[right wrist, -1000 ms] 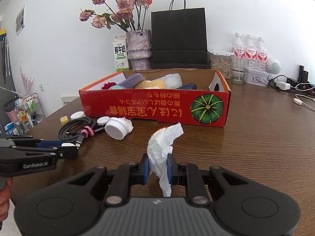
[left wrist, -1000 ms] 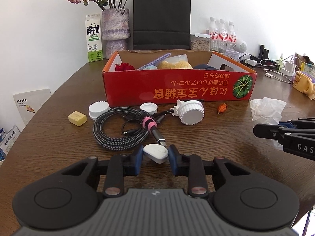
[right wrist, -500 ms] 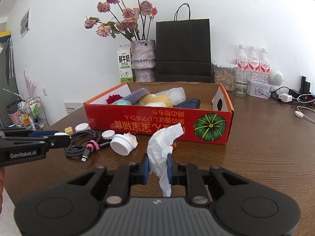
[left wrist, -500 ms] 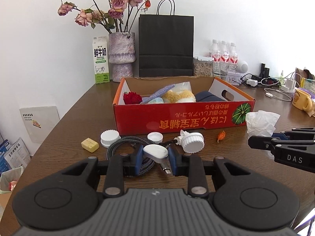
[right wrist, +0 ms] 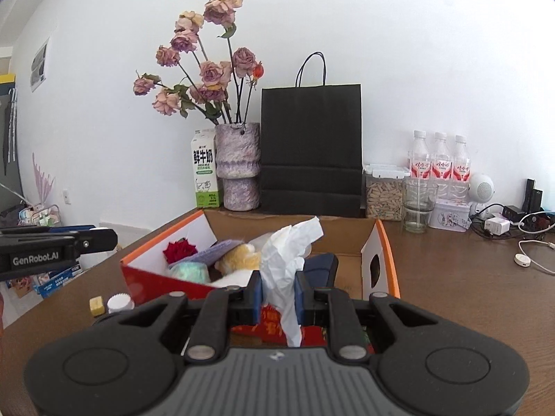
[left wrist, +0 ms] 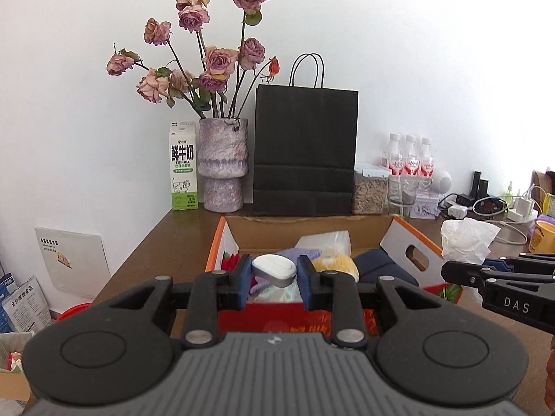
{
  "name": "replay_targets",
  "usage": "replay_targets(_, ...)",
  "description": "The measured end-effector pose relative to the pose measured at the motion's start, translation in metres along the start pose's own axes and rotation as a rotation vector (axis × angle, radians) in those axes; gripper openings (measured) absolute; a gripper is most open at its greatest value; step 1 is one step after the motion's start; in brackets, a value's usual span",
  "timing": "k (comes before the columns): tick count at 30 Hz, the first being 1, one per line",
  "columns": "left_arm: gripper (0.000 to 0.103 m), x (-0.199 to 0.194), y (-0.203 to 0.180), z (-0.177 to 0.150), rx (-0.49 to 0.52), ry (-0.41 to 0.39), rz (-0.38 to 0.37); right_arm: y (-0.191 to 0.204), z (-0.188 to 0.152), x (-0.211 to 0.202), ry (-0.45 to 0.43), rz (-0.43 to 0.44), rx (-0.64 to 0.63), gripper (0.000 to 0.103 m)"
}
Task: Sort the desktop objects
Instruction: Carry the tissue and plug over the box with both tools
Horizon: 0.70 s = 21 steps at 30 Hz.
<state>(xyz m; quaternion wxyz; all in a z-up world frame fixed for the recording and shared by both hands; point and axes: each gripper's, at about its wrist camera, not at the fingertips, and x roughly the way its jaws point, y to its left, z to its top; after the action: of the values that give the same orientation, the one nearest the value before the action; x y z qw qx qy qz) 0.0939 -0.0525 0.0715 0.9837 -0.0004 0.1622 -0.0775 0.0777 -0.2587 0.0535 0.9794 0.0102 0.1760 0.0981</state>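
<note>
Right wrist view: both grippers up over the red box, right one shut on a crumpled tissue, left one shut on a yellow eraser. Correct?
Not quite. The left gripper is shut on a small white oval object, not a yellow eraser; the left wrist view shows it pinched between the jaws. The yellow block sits on the table by the red box. The right gripper is indeed shut on the crumpled tissue.

The left gripper (left wrist: 274, 279) hides the red box's (left wrist: 421, 256) front wall

The left gripper (left wrist: 274, 275) clamps a white oval case (left wrist: 274, 267) above the red cardboard box (left wrist: 421, 260), right gripper (left wrist: 466, 272) alongside holding crumpled tissue (left wrist: 468, 239).
</note>
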Motion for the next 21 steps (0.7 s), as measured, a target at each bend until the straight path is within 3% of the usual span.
replay_targets(11, 0.028, 0.093, -0.001, 0.029, -0.078, 0.005, 0.042, -0.033, 0.042, 0.092, -0.015, -0.073, 0.053, 0.017)
replay_targets(17, 0.028, 0.149, 0.011, 0.02, -0.117, 0.074, 0.072, -0.053, 0.029, 0.137, 0.025, -0.096, 0.126, 0.017)
replay_targets(21, 0.028, 0.163, 0.019, 0.013, -0.122, 0.112, 0.092, -0.057, 0.022, 0.151, 0.055, -0.1, 0.125, 0.017)
